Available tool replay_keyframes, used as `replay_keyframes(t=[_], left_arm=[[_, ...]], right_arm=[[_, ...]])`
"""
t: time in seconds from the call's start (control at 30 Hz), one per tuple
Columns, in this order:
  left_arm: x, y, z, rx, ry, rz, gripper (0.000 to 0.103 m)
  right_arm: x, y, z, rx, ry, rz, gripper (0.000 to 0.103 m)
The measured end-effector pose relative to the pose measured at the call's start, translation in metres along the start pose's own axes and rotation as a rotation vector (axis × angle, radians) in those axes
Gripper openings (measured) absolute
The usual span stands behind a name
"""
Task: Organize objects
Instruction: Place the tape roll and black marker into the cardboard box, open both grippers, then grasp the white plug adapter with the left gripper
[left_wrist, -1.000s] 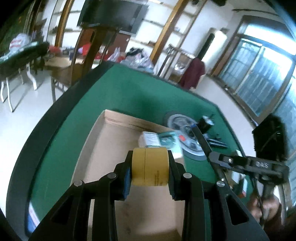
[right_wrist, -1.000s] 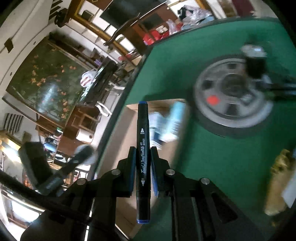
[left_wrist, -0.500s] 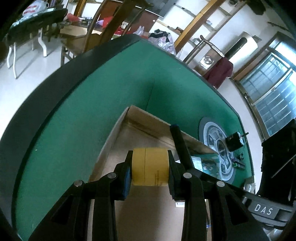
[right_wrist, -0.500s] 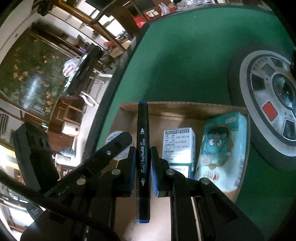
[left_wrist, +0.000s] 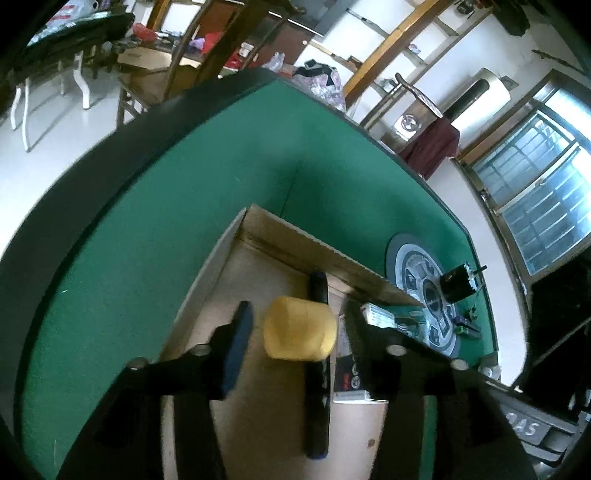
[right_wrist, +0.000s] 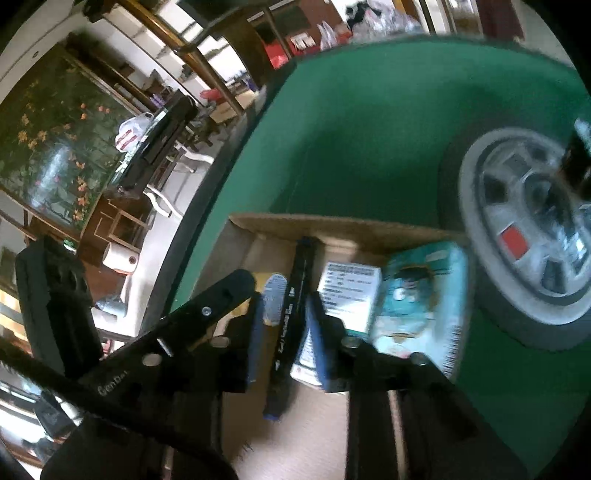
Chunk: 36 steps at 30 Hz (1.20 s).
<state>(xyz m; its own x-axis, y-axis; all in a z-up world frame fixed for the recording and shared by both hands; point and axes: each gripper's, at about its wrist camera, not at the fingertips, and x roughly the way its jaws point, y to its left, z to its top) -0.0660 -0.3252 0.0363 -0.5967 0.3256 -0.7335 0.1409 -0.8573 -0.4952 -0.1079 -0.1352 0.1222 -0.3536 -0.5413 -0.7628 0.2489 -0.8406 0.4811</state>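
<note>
A cardboard box (left_wrist: 295, 236) lies on the green table. My left gripper (left_wrist: 299, 332) is open over the box; the yellow tape roll (left_wrist: 299, 334) sits loose between its spread fingers. My right gripper (right_wrist: 286, 325) is open too; the black marker (right_wrist: 291, 317) lies between its fingers, free of both pads, inside the box (right_wrist: 332, 225). The marker (left_wrist: 317, 369) also shows in the left wrist view, right of the roll. A white carton (right_wrist: 347, 295) and a teal tissue pack (right_wrist: 417, 299) lie in the box to the right.
A round wheel-patterned mat (right_wrist: 524, 236) lies on the green felt (right_wrist: 351, 129) right of the box, with a small black device (left_wrist: 458, 286) on it. Chairs (left_wrist: 177, 70) and a window (left_wrist: 546, 192) lie beyond the table's edge.
Both grippers have opened. The tape roll and the marker, held tight half a second ago, now sit loose in the box.
</note>
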Motion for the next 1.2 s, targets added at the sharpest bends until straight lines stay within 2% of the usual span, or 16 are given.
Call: replay_keyframes(t=[0.13, 0.23, 0.33, 0.43, 0.47, 0.53, 0.57, 0.6, 0.63, 0.7, 0.77, 0.83, 0.97, 1.2], left_arm=[[-0.021, -0.013, -0.009, 0.029, -0.037, 0.045, 0.057], [-0.039, -0.027, -0.02, 0.053, -0.054, 0.068, 0.057], [-0.062, -0.054, -0.037, 0.106, -0.084, 0.033, 0.057], [-0.08, -0.088, -0.054, 0.159, -0.101, -0.027, 0.062], [-0.085, -0.098, -0.06, 0.177, -0.104, -0.049, 0.063], [-0.089, -0.125, -0.075, 0.222, -0.1, -0.096, 0.066], [-0.089, -0.137, -0.08, 0.243, -0.091, -0.113, 0.068], [-0.086, -0.152, -0.089, 0.271, -0.073, -0.133, 0.073], [-0.081, -0.164, -0.096, 0.293, -0.057, -0.149, 0.073], [-0.071, -0.186, -0.111, 0.333, -0.025, -0.162, 0.073], [-0.057, -0.204, -0.127, 0.373, 0.017, -0.152, 0.073], [-0.042, -0.22, -0.143, 0.397, 0.065, -0.144, 0.073], [-0.014, -0.246, -0.171, 0.432, 0.134, -0.116, 0.073], [0.006, -0.293, -0.201, 0.601, 0.082, -0.012, 0.073]], right_arm=[[-0.038, -0.007, -0.007, -0.061, -0.07, -0.039, 0.043], [-0.072, -0.018, -0.014, -0.115, -0.127, -0.069, 0.044], [-0.113, -0.033, -0.025, -0.171, -0.21, -0.155, 0.044], [-0.166, -0.046, -0.043, -0.229, -0.348, -0.289, 0.046], [-0.188, -0.052, -0.053, -0.252, -0.428, -0.359, 0.05], [-0.225, -0.064, -0.077, -0.27, -0.576, -0.474, 0.095], [-0.24, -0.075, -0.089, -0.258, -0.646, -0.51, 0.102], [-0.25, -0.086, -0.096, -0.238, -0.678, -0.528, 0.103], [-0.256, -0.102, -0.101, -0.207, -0.679, -0.55, 0.103], [-0.264, -0.145, -0.105, -0.093, -0.609, -0.604, 0.103], [-0.273, -0.185, -0.113, 0.017, -0.571, -0.549, 0.103], [-0.282, -0.219, -0.123, 0.128, -0.576, -0.506, 0.103], [-0.284, -0.259, -0.133, 0.227, -0.59, -0.476, 0.103], [-0.273, -0.297, -0.149, 0.294, -0.607, -0.418, 0.103]])
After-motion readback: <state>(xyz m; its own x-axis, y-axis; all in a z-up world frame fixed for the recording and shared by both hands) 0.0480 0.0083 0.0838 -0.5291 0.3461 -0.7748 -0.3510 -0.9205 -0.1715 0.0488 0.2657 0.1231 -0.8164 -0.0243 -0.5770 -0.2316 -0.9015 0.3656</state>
